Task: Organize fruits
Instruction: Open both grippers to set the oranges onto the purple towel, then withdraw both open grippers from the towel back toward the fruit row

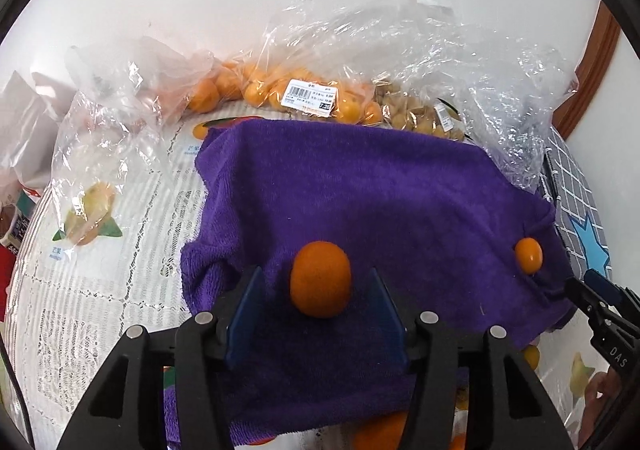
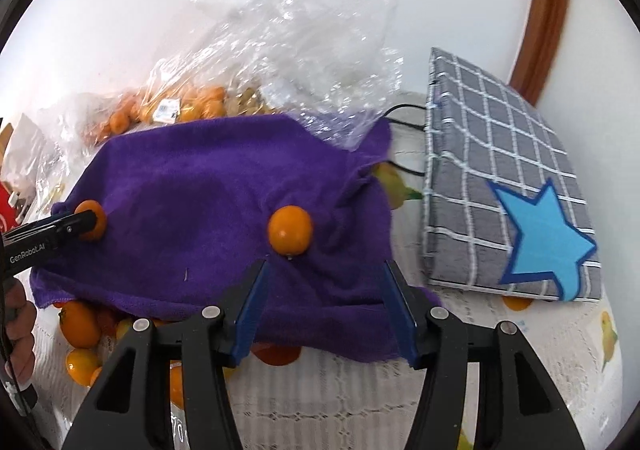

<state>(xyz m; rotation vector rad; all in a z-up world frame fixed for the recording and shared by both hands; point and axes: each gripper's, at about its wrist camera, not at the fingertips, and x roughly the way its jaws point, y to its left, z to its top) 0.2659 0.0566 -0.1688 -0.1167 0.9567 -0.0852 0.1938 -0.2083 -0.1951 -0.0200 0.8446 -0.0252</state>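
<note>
A purple towel (image 1: 360,210) lies on the table; it also shows in the right wrist view (image 2: 208,186). A matte orange mandarin (image 1: 320,279) rests on it between the tips of my open left gripper (image 1: 316,282), untouched by the blue pads. A small glossy kumquat (image 1: 528,255) sits near the towel's right edge; in the right wrist view (image 2: 289,229) it lies just ahead of my open, empty right gripper (image 2: 324,270). The mandarin (image 2: 93,225) shows there behind the left gripper's fingertip.
Clear plastic bags of oranges (image 1: 280,94) and pale nuts (image 1: 416,114) lie behind the towel. A grey checked pouch with a blue star (image 2: 508,186) lies to the right. Loose orange fruits (image 2: 80,326) sit at the towel's near edge. The tablecloth (image 1: 100,290) is white lace.
</note>
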